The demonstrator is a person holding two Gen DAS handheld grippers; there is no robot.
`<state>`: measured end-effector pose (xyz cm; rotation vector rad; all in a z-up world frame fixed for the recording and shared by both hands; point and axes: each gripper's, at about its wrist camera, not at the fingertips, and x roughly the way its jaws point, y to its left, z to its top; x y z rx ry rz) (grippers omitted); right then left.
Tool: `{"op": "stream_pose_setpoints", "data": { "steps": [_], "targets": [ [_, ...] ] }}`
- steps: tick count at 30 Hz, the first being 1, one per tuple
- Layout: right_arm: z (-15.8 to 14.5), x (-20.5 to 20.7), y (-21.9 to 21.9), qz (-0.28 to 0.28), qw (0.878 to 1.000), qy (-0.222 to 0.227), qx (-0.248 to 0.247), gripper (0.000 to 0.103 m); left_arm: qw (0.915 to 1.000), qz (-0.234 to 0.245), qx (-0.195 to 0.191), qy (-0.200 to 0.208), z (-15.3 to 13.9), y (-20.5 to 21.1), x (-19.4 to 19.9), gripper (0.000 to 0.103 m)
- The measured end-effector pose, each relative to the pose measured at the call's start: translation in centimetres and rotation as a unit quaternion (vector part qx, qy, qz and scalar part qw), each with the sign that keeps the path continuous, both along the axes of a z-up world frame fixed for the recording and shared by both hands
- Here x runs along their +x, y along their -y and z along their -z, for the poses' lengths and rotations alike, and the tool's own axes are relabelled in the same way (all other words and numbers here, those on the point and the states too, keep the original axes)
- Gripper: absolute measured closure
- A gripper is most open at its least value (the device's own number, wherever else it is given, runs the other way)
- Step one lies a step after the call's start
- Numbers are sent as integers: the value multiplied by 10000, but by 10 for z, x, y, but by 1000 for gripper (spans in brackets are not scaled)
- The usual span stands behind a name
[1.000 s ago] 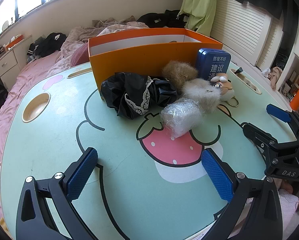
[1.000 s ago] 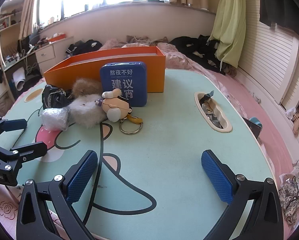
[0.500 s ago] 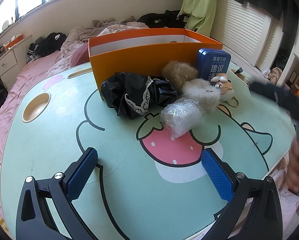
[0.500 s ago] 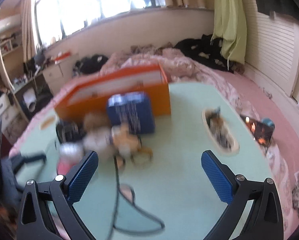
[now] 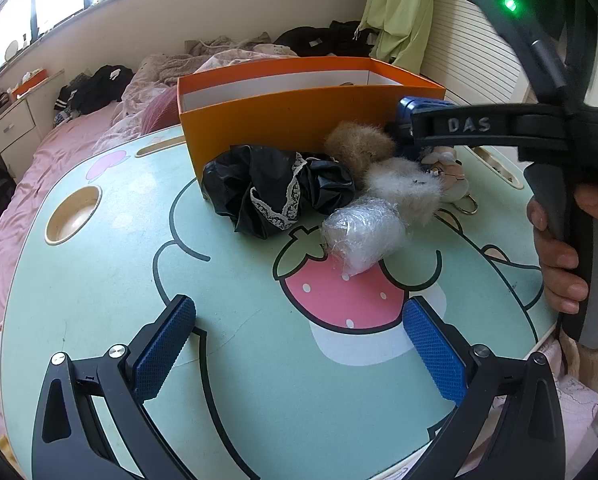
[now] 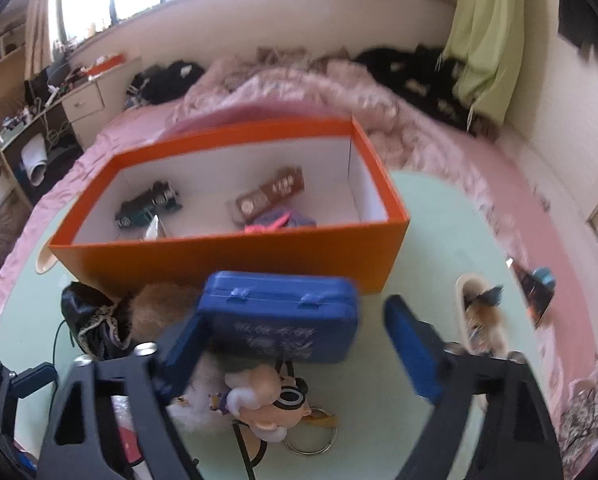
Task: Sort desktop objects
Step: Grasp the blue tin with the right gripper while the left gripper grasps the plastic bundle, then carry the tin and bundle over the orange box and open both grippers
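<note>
Right gripper now reaches over the pile to the blue tin; its jaws are closing, tin between them, right pad clear.

glossy blue tin, matt orange cardboard box

Left gripper hovers open above the table.

Open mint table up front; behind, clutter heap against orange box.
</note>
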<state>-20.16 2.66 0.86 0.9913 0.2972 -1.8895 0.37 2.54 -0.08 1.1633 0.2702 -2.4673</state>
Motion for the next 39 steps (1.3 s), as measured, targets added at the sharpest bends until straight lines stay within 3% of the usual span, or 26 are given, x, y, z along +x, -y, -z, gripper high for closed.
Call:
{"op": "stream_pose_setpoints", "data": {
  "steps": [8, 14, 16, 19, 20, 22, 27, 30, 34, 39],
  "targets": [
    [-8, -17, -37, 147, 9959, 453, -773, 35, 9999, 51, 23, -121, -6, 6, 2, 0],
    [-40, -19, -76, 360, 9893, 329, -1376, 35, 9974, 434, -180, -538, -31, -5, -8, 3],
    [-47, -16, -82, 390, 9881, 243, -1467, 35, 9971, 556, -146, -496, -34, -5, -22, 12],
    [-52, -9, -86, 369, 9874, 167, -1529, 35, 9976, 686, 35, -130, -24, -5, -46, 49],
    [-53, -9, -87, 349, 9873, 171, -1539, 35, 9977, 671, 77, -17, -19, -5, -49, 66],
    [-53, -6, -85, 319, 9878, 146, -1517, 35, 9979, 629, 151, -91, -19, -4, -45, 69],
    [-52, -1, -76, 216, 9886, 179, -1480, 35, 9969, 608, 138, -485, -41, 0, -26, 69],
    [-61, -1, -61, 117, 9883, 88, -1520, 35, 9962, 510, -92, -705, -63, 12, -29, 69],
    [-69, -10, -28, -25, 9885, 78, -1508, 35, 9958, 228, -99, -880, -86, 42, -56, 69],
    [-59, -32, 14, 7, 9919, 357, -1220, 35, 9963, -82, 114, -845, -84, 83, -91, 69]
  ]
}}
